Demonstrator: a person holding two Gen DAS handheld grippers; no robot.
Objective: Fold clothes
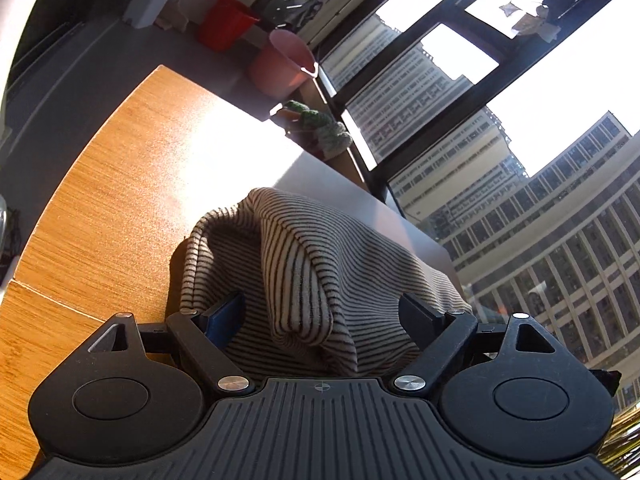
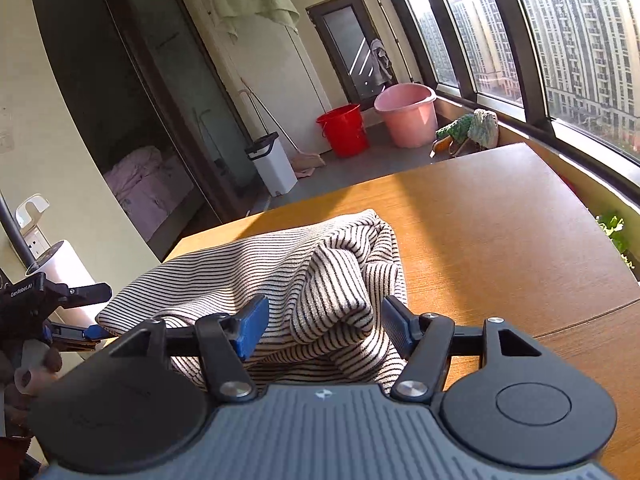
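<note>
From the left wrist view, our left gripper (image 1: 322,312) has its jaws wide apart around a bunched ridge of the striped garment (image 1: 304,264) on the wooden table (image 1: 100,184). Right wrist view, same deal: right gripper (image 2: 324,322) spread wide over a crumpled fold. Looks like we're mid-fold; next we'd probably pinch edges and flatten.

— How was the light?
— Hard sun came through the windows (image 1: 460,60) and blew out a white patch on the table (image 1: 224,152); the striped garment (image 2: 280,264) cast a dark shadow.
— And sharpness?
— Both views were crisp, though the fisheye bowed the window frames (image 2: 532,40) at the edges.
</note>
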